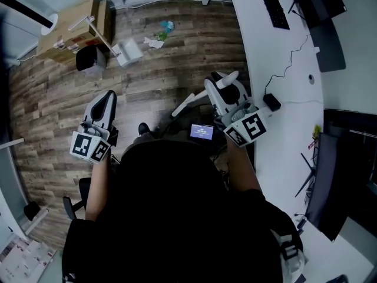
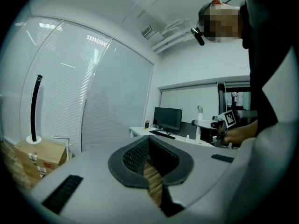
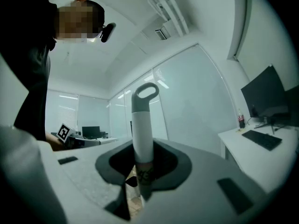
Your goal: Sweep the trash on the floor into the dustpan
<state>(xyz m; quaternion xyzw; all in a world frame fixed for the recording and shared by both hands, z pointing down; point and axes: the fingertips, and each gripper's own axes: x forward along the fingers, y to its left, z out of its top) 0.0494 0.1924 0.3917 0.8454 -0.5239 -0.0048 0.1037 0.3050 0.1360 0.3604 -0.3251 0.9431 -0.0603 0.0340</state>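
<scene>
Sweeping not yet begun: trash (image 1: pixel 158 38) lies on the wooden floor (image 1: pixel 188 63) near the white dustpan (image 1: pixel 129 52) — well away from the person. Jaws of the right gripper (image 1: pixel 220 88) grasp a broom handle (image 3: pixel 141 134); those of the left gripper (image 1: pixel 107 98) are clenched, empty.

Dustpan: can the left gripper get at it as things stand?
Probably not from here: the dustpan stands well ahead across the floor, beyond the left gripper, whose jaws are shut and empty. Nothing lies between them, so stepping forward should do.
</scene>
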